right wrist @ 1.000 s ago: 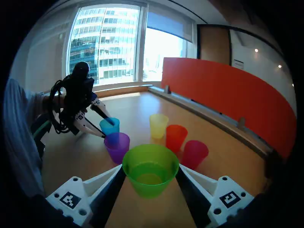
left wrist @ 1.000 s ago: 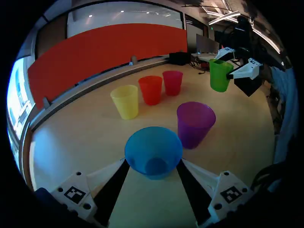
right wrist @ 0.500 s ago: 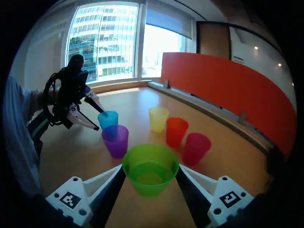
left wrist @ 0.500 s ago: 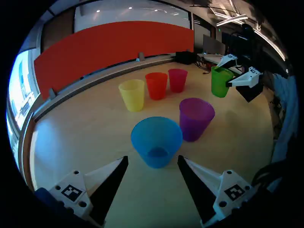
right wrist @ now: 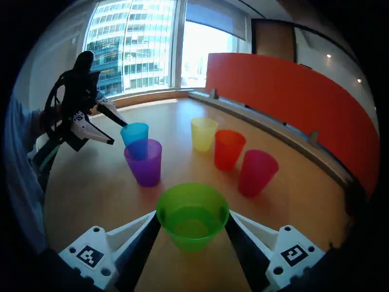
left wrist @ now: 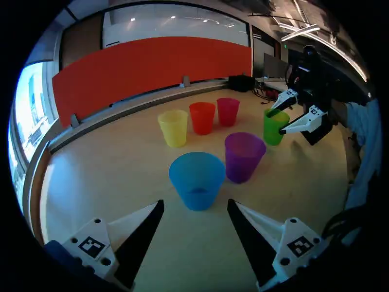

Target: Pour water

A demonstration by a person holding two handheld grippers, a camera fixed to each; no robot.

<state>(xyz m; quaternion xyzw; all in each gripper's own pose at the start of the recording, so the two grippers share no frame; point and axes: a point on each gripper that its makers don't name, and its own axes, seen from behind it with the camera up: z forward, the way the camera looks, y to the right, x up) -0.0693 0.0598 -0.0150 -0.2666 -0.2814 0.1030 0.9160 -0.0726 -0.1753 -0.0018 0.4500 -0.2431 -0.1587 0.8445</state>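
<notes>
The blue cup (left wrist: 197,180) stands upright on the wooden table, just ahead of my left gripper (left wrist: 194,203), which is open and apart from it. A purple cup (left wrist: 243,155) stands close to the blue cup's right. My right gripper (right wrist: 192,214) is shut on the green cup (right wrist: 192,221), which holds a little liquid. In the left gripper view the green cup (left wrist: 274,126) is upright, low at the table's far right, in the right gripper (left wrist: 278,120). The left gripper (right wrist: 119,133) shows open behind the blue cup (right wrist: 134,132) and the purple cup (right wrist: 143,161).
A yellow cup (left wrist: 173,127), an orange cup (left wrist: 202,118) and a magenta cup (left wrist: 227,111) stand in a row farther back. A red partition (left wrist: 146,63) runs along the table's far edge. A person's sleeve (right wrist: 19,160) is at the left.
My left gripper let go of the blue cup and drew back from it. My right gripper came down toward the table with the green cup.
</notes>
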